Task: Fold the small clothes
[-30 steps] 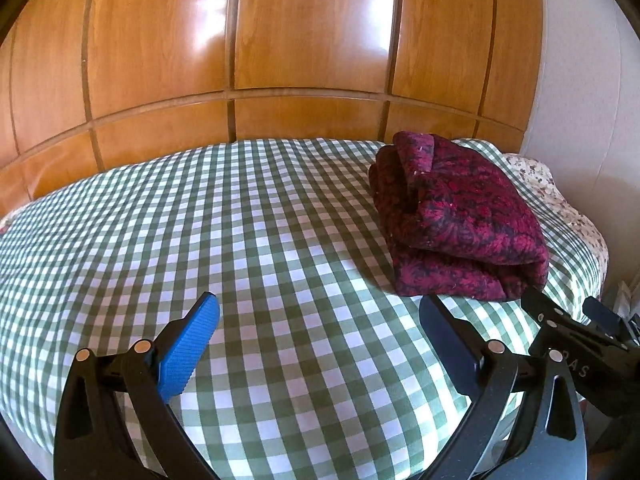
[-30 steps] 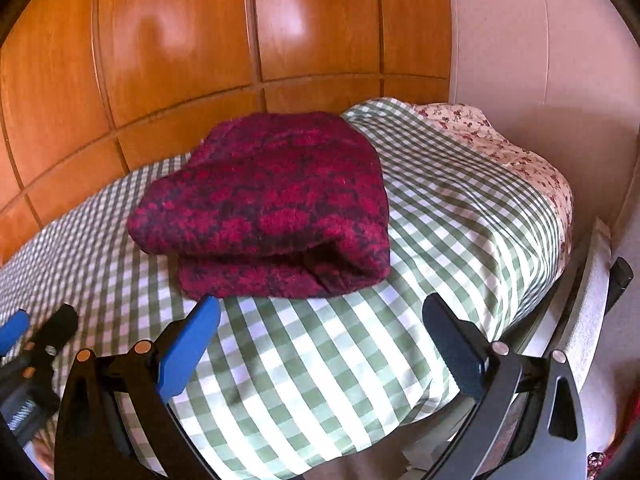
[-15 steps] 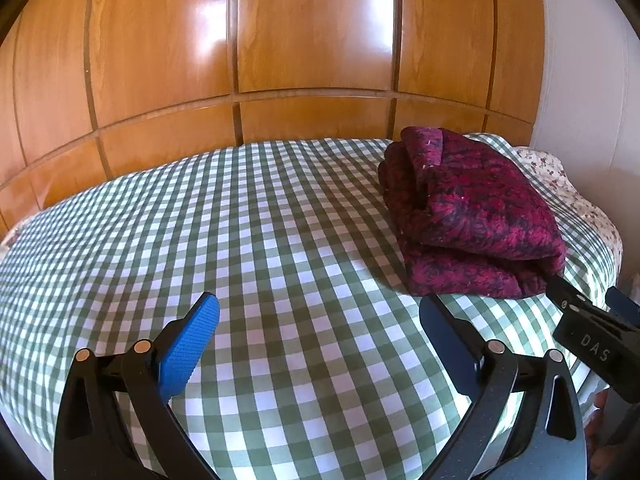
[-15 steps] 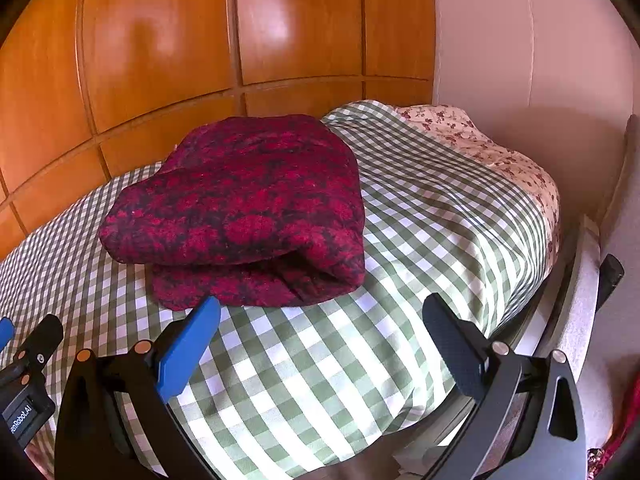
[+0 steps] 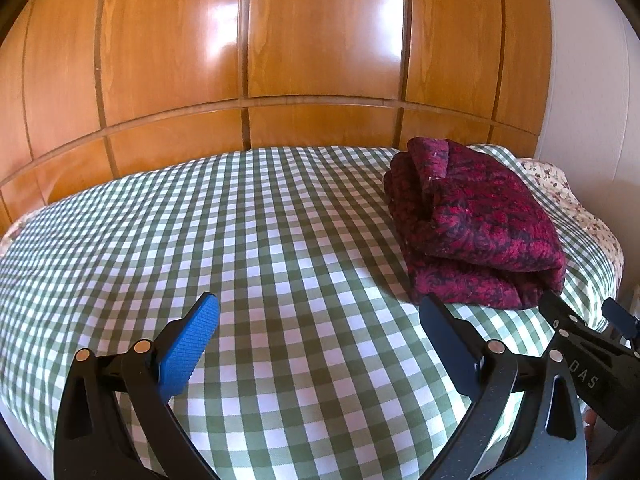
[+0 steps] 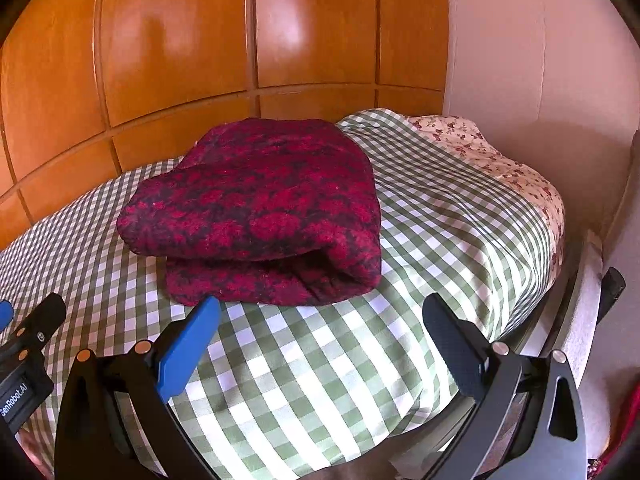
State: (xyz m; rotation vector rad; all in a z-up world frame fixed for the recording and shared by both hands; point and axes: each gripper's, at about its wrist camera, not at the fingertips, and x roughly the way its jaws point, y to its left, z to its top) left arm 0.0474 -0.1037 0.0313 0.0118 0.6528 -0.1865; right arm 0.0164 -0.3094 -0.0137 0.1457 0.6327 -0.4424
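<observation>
A dark red patterned knit garment lies folded in a thick stack on the green-checked bed cover, toward the bed's right end. My left gripper is open above bare cover, with the garment off to its right. My right gripper is open too, hovering just short of the garment's near folded edge without touching it. Nothing sits between either pair of fingers. The right gripper's body shows at the lower right of the left wrist view.
A glossy wooden panel wall runs along the bed's far side. A floral sheet shows at the bed's right end beside a pale wall. The bed's edge and frame drop off at the right.
Both grippers have shifted slightly back and forth before the bed; the folded garment has stayed in place, and both grippers have stayed open.
</observation>
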